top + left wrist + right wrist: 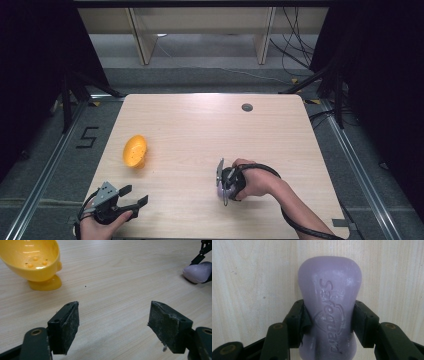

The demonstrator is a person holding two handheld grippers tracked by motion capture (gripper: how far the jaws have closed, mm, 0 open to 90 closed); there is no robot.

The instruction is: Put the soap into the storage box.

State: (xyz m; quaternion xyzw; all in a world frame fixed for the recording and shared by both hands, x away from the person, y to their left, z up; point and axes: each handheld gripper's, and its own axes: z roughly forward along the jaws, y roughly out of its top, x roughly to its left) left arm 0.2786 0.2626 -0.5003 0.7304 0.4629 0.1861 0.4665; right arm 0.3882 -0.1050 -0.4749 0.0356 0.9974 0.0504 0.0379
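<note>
A lilac bar of soap (329, 307) with embossed lettering sits between the pads of my right gripper (329, 322), which is shut on its waist. From above, the right gripper (223, 186) points down at the table's middle front, and the soap (219, 191) shows as a pale sliver under it. A yellow soap dish (134, 151) with drain holes stands tilted on the left of the table. My left gripper (133, 196) rests open at the front left corner, nothing between its pads (67, 326). Its view shows the yellow dish (35, 262) far left and the soap (197, 272) far right.
The light wood table (200, 130) has a small grey grommet (247, 107) near its far edge. Beyond the table lie grey floor, shelving legs and loose cables. A floor marking "5" (88, 137) sits left of the table.
</note>
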